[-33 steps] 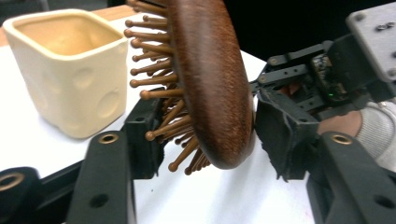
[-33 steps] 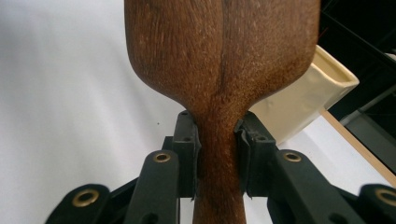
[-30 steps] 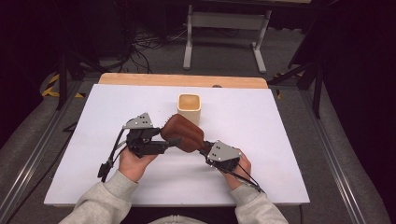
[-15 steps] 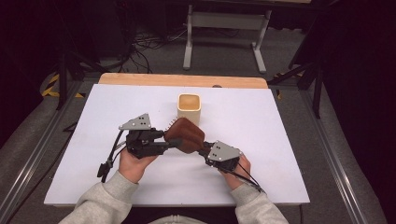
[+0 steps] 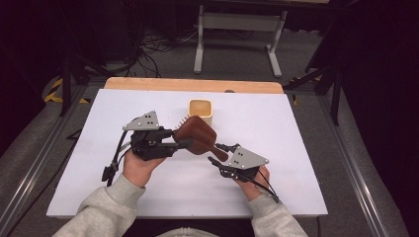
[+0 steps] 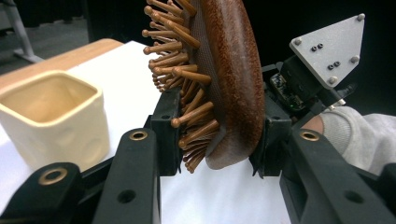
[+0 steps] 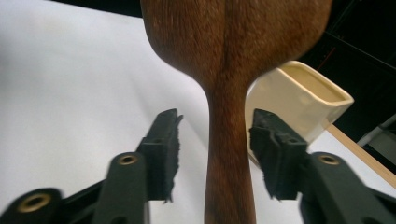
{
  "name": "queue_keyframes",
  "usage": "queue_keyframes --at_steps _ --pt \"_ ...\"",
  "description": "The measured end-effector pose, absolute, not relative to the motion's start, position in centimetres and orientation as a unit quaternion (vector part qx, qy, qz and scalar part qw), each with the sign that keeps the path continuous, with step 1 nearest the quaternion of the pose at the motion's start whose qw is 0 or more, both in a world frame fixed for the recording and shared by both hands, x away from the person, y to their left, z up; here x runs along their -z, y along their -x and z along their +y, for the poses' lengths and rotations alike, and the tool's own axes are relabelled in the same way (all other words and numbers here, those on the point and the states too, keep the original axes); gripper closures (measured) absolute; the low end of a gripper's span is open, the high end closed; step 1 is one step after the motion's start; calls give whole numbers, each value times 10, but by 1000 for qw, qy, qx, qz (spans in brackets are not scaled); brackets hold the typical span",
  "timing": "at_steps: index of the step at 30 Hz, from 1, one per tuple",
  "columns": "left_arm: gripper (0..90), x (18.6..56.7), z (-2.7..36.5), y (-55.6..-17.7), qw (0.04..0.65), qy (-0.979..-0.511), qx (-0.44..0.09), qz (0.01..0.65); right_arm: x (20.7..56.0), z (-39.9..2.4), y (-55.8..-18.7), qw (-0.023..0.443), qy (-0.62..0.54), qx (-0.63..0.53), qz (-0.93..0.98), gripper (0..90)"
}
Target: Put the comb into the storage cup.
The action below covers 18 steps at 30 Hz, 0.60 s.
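White tabletop (image 5: pixel 306 148) fills mid-frame, with bare room to lower left and right. I have the wooden hairbrush (image 5: pixel 196 135) lifted at centre, its long axis slanting from upper left to lower right. My left gripper (image 5: pixel 184 143) clamps the head, bristles against one pad (firm hold). My right gripper (image 5: pixel 216 153) has just been opening, jaws clear either side of the handle. Just above sits the cream cup (image 5: pixel 200 110), close enough to mind.

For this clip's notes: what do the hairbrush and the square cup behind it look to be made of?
Hairbrush: looks like wood, reddish brown with visible grain and a smooth, slightly glossy back; its bristles are round-tipped pegs of matching brown, wood or plastic, hard to say.
Cup: cream, thick-walled, with soft dimples and a satin sheen, probably glazed ceramic, though moulded plastic can't be ruled out.
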<state>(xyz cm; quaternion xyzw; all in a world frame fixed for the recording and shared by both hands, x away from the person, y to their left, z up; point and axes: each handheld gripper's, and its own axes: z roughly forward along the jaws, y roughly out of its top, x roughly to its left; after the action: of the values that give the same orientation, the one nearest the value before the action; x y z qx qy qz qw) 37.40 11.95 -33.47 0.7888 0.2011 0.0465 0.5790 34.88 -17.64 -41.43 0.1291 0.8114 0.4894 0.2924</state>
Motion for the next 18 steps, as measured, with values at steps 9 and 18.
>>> queue_keyframes --at_steps 9,18 --pt "616 315 120 -377 573 -793 -65 196 409 -195 -355 245 -176 -527 795 143" --pt "616 294 119 -379 570 -796 -85 189 409 -201 -359 220 -194 -537 791 12"
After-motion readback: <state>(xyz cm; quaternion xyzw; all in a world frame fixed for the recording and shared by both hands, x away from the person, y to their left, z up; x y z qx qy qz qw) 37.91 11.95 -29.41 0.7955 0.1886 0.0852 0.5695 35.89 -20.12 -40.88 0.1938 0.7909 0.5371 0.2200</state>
